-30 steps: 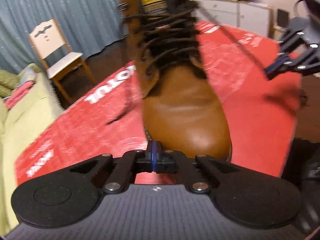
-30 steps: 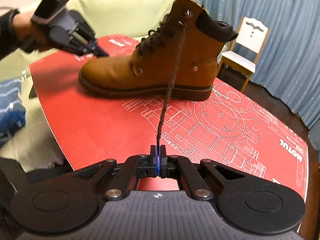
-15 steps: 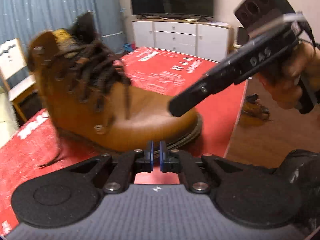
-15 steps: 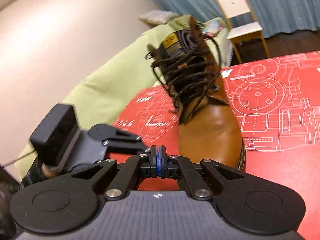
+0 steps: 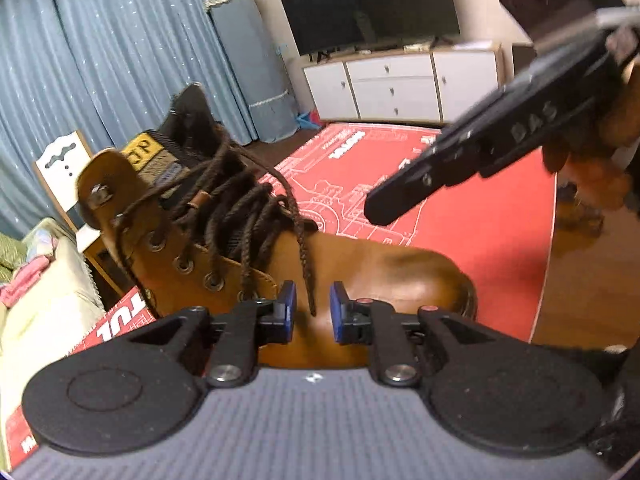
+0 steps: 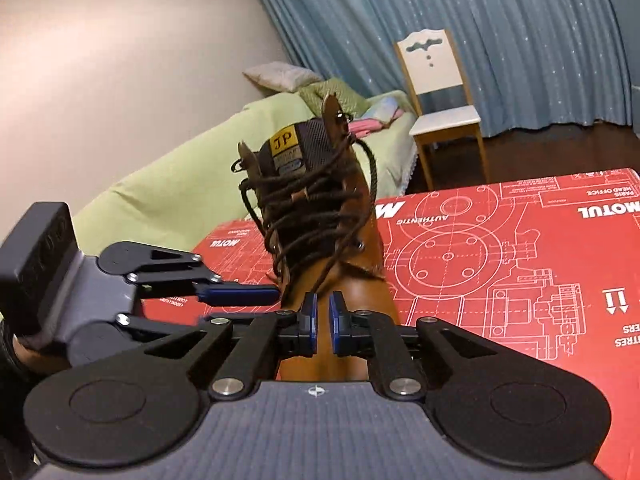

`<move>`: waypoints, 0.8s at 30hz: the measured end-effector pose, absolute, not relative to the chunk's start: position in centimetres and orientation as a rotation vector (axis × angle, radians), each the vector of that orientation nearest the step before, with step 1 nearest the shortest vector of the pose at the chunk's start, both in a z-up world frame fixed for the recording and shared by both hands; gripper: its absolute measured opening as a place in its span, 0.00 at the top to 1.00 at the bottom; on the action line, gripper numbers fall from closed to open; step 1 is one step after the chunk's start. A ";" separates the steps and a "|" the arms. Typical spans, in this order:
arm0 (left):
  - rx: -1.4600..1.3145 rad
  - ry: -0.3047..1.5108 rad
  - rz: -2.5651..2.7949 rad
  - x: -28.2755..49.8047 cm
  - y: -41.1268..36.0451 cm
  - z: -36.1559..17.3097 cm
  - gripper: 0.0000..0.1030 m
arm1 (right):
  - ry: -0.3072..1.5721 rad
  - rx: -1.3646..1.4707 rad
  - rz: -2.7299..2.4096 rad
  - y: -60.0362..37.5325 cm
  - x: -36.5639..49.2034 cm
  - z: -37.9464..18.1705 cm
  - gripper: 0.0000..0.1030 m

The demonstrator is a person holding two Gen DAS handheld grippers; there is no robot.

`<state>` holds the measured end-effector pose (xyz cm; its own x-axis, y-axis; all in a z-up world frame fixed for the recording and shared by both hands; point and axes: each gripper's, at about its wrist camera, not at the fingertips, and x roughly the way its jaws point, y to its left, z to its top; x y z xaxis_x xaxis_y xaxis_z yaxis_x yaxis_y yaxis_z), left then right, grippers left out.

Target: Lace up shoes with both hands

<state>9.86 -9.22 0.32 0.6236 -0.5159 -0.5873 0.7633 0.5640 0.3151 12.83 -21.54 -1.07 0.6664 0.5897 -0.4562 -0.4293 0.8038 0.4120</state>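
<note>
Moved since earlier: both views now sit at the boot's toe end instead of off to its side; the right jaws no longer pinch a lace end and the left jaws have gone from pressed together to apart.
Mat: red printed mat (image 6: 520, 248) covers the table; boot stands on it, right side bare.
Boot: brown leather boot (image 5: 380, 276) upright on the mat's left part, toe nearest both cameras, cuff toward the far sofa (image 6: 168, 176).
Lacing: dark laces (image 6: 308, 216) cross through the eyelets up the tongue, so threading looks largely done; crossings sit slack.
Loose end: one lace end (image 5: 306, 264) hangs down over the vamp, untied, lying in front of the left jaws.
Other end: cannot tell where it lies.
Left gripper: left gripper (image 5: 313, 312) jaws opening, spread; lace tip hangs in line with the gap, pads not pressing it.
Right gripper: right gripper (image 6: 323, 322) jaws opening, narrow gap, nothing pinched; hovers over the toe.
Left to do: judged as snugging the crossings, picking both ends, tying a knot or bow; no knot visible.
</note>
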 end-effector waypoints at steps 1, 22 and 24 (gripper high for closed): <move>0.595 0.470 -0.786 10.0 -9.5 0.1 0.86 | 0.609 0.274 0.584 -21.6 12.8 -1.0 0.88; 0.896 0.292 -0.867 9.3 -6.1 2.7 1.00 | 0.213 -0.827 0.816 -12.0 10.8 0.9 0.88; 0.923 0.280 -0.868 9.3 -6.1 2.5 1.00 | 0.165 -0.988 0.830 -10.7 10.4 0.3 0.88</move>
